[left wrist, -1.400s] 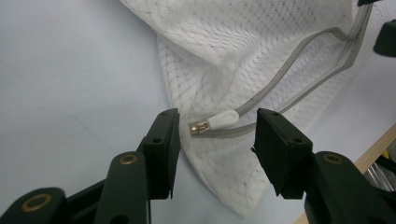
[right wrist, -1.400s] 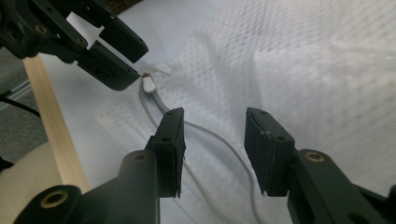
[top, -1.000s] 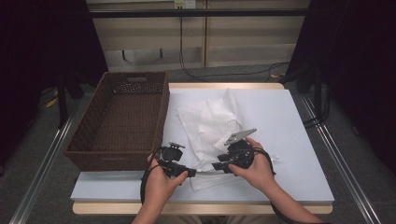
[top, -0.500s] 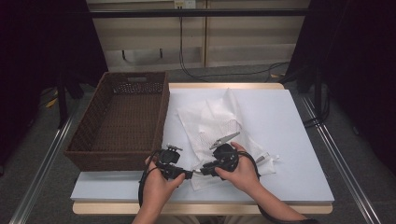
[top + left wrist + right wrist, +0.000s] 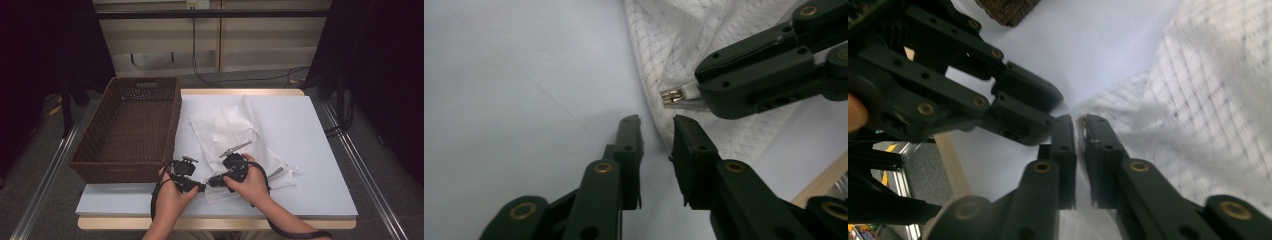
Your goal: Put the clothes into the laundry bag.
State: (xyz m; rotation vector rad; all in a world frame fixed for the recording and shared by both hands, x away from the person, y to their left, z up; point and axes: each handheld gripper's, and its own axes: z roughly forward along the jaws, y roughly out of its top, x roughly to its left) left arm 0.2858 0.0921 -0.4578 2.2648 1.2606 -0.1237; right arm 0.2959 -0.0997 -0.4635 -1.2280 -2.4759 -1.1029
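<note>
**Garment edge pinched, folding hardly begun**

High view: both grippers met at the near corner of the crumpled white mesh garment (image 5: 235,137), the wicker basket (image 5: 131,127) beside them to the left.

Left gripper view: the left gripper (image 5: 656,125) had just been closing, the hem between its jaws, not yet pressed.

Right gripper view: the right gripper (image 5: 1079,122) was clenched on the zipper edge.

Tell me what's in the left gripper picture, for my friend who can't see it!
Two black jaws of the left gripper stand a little apart at the edge of a white mesh cloth on a pale table. Just beyond them the right gripper comes in from the right, pinching the cloth's metal zipper pull.
</note>
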